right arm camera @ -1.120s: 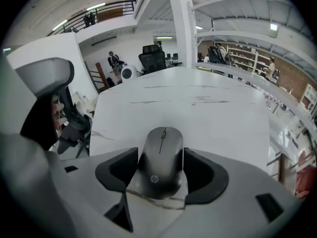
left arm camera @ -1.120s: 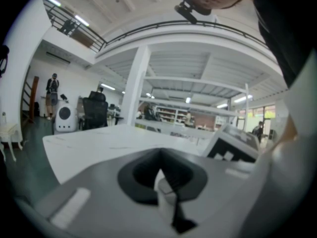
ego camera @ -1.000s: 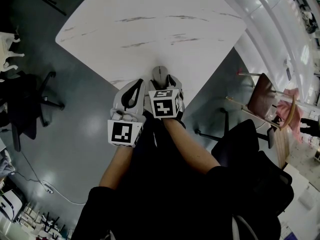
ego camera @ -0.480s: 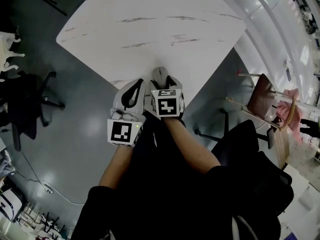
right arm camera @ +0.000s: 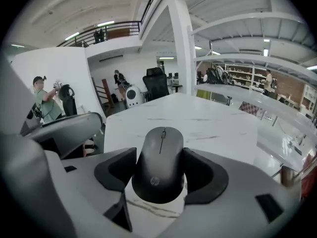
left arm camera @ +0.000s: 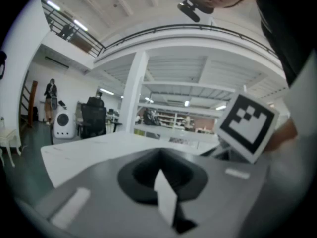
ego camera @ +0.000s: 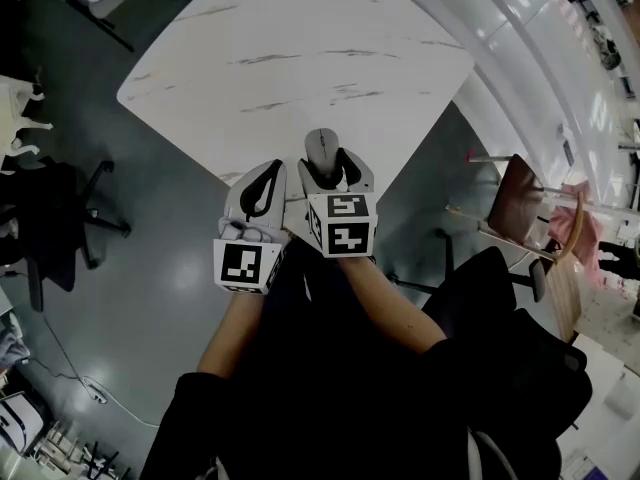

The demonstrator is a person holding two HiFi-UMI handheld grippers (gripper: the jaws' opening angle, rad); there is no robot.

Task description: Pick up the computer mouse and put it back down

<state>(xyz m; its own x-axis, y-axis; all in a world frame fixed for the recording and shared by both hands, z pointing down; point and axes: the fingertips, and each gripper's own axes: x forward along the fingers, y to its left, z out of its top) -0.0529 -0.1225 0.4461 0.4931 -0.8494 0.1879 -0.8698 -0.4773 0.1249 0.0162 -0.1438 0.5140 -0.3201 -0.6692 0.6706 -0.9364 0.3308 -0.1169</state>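
A dark grey computer mouse (right arm camera: 161, 162) sits between the jaws of my right gripper (right arm camera: 161, 170), whose black pads press both of its sides. It is over the near corner of the white marble table (right arm camera: 208, 120); I cannot tell whether the mouse touches the tabletop. In the head view the mouse (ego camera: 320, 147) pokes out ahead of the right gripper (ego camera: 326, 164). Beside it on the left, my left gripper (ego camera: 262, 183) hangs at the table's edge. Seen from its own camera, the left gripper (left arm camera: 161, 175) has its jaws together and holds nothing.
The table (ego camera: 300, 48) stretches away ahead, with grey floor on both sides. A black office chair (ego camera: 50, 218) stands at the left, a brown chair (ego camera: 520, 193) and another black chair (ego camera: 480, 278) at the right. A person (right arm camera: 44, 103) stands far off to the left.
The right gripper's marker cube has grown larger and shifted a little right in the head view, with the mouse still between the jaws. The left gripper has barely moved.
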